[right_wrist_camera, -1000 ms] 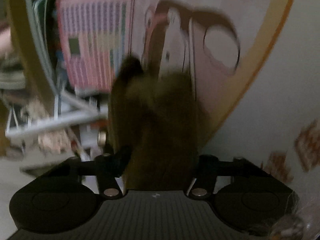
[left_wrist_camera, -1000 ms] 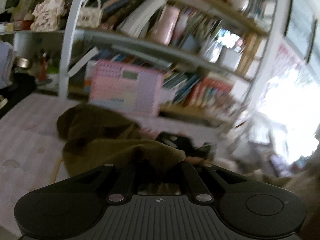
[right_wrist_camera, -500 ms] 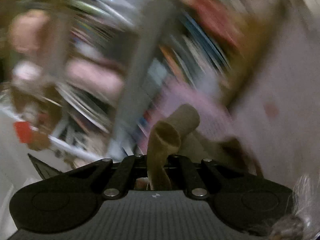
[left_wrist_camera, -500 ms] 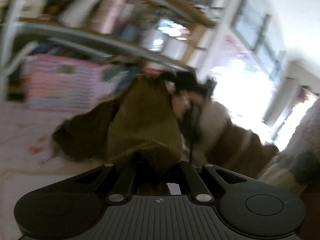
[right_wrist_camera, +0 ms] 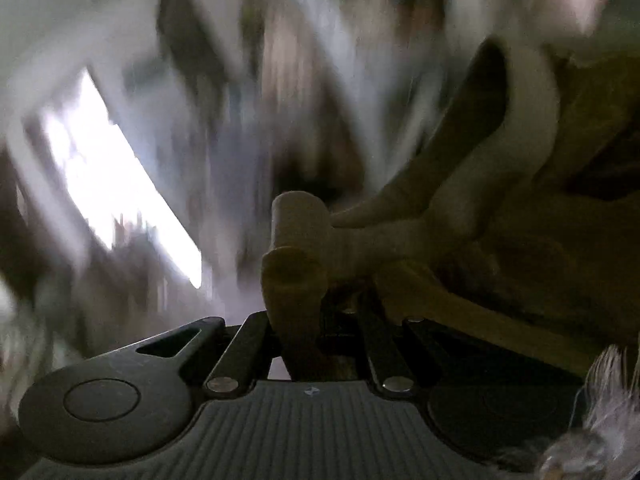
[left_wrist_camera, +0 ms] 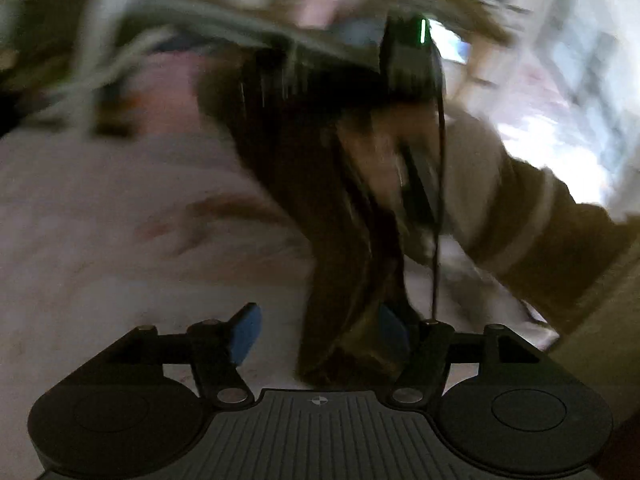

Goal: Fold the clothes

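The olive-brown garment [left_wrist_camera: 340, 216] hangs in a long bunch in the left wrist view, from the other gripper body [left_wrist_camera: 408, 56] above down to my left gripper [left_wrist_camera: 320, 332]. The left gripper is open; its blue pads [left_wrist_camera: 246, 330] stand apart and the cloth drapes against the right pad. In the right wrist view my right gripper [right_wrist_camera: 308, 320] is shut on the garment [right_wrist_camera: 296, 264], a rolled fold sticking up between the fingers, the rest trailing right. Both views are blurred by motion.
A pale pink patterned bed cover or mat [left_wrist_camera: 120, 240] lies below. A shelf unit [left_wrist_camera: 160, 32] is smeared behind. A bright window [right_wrist_camera: 112, 176] shows in the right wrist view. The person's striped sleeve [left_wrist_camera: 540, 224] reaches in from the right.
The left gripper has opened and let go of the garment. The right gripper has lifted the cloth high, so it hangs stretched. Both cameras have swung quickly.
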